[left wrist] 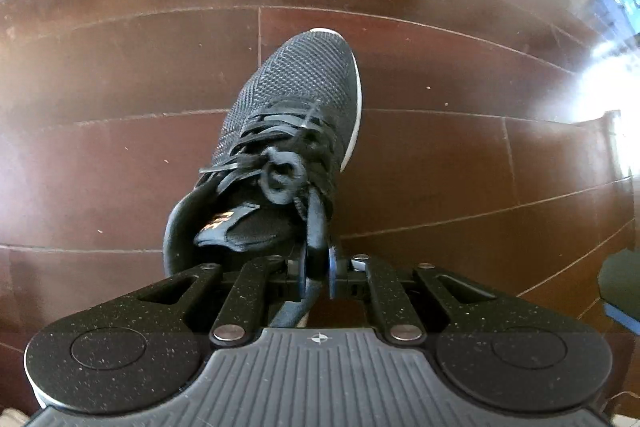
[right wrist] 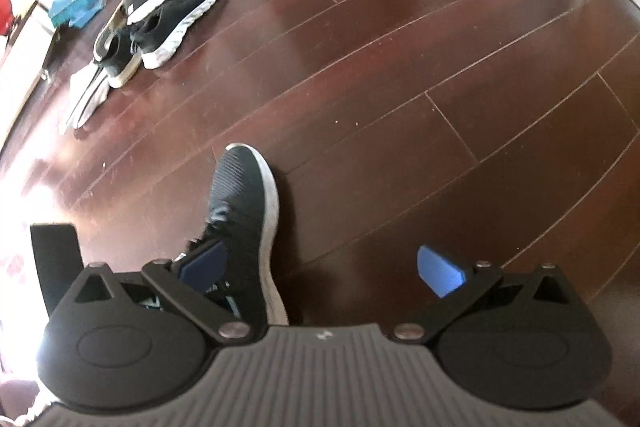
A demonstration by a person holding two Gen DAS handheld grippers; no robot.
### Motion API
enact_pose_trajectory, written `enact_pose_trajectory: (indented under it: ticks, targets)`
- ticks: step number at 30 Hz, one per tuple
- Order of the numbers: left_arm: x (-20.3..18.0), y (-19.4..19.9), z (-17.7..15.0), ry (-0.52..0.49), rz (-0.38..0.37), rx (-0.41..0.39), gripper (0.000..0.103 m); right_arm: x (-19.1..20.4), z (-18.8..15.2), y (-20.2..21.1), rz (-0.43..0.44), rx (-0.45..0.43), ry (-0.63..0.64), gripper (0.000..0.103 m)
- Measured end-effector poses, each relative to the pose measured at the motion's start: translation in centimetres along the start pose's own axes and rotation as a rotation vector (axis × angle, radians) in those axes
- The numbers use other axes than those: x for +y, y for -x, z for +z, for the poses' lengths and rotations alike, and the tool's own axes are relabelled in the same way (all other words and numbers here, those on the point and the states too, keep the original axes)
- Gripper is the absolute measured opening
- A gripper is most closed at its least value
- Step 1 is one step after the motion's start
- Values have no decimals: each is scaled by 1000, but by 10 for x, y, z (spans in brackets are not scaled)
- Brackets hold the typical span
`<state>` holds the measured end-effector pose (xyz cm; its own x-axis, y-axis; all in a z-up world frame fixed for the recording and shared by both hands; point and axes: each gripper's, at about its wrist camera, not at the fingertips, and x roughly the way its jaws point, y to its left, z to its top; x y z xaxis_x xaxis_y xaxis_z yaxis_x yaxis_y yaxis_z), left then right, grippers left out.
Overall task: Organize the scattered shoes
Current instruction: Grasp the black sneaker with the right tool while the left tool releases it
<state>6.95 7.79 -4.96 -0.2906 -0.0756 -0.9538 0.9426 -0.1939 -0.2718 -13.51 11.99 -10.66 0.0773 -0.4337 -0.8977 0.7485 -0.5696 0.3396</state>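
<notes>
Sneaker [left wrist: 296, 115] hangs toe-out over the floor [left wrist: 120, 67], its collar clamped in the left gripper [left wrist: 318, 259]. Right gripper [right wrist: 320, 267] is spread apart beside another sneaker [right wrist: 244, 211].

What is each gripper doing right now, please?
Left gripper: shut on the black sneaker, pinching its collar edge.
Right gripper: open, holding nothing; its fingers straddle a second black sneaker.

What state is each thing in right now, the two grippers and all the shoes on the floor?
left gripper: shut on the dark sneaker's collar.
dark sneaker: gripped at the collar, toe pointing away.
right gripper: open, holding nothing.
black sneakers: side by side on the floor.
white shoe: on the floor beside them.
</notes>
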Motion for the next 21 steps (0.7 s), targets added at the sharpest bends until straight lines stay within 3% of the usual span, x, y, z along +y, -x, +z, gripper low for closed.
enact_pose_trajectory:
  ticks: [1, 5, 9, 15, 21]
  targets:
    - [2, 1, 0, -2, -18, -2, 30, 1, -1, -1, 6, 7, 1, 103]
    - [4, 11, 0, -31, -29, -20, 36, 9, -6, -10, 38, 43, -6, 102]
    - [21, 38, -5, 7, -25, -51, 47, 15, -16, -14, 75, 79, -10, 99]
    - [81, 75, -17, 108, 87, -96, 55, 35, -35, -33, 202, 155, -110, 98]
    - [132, 109, -37, 243, 176, -94, 57, 54, -48, -51, 296, 163, -272, 98]
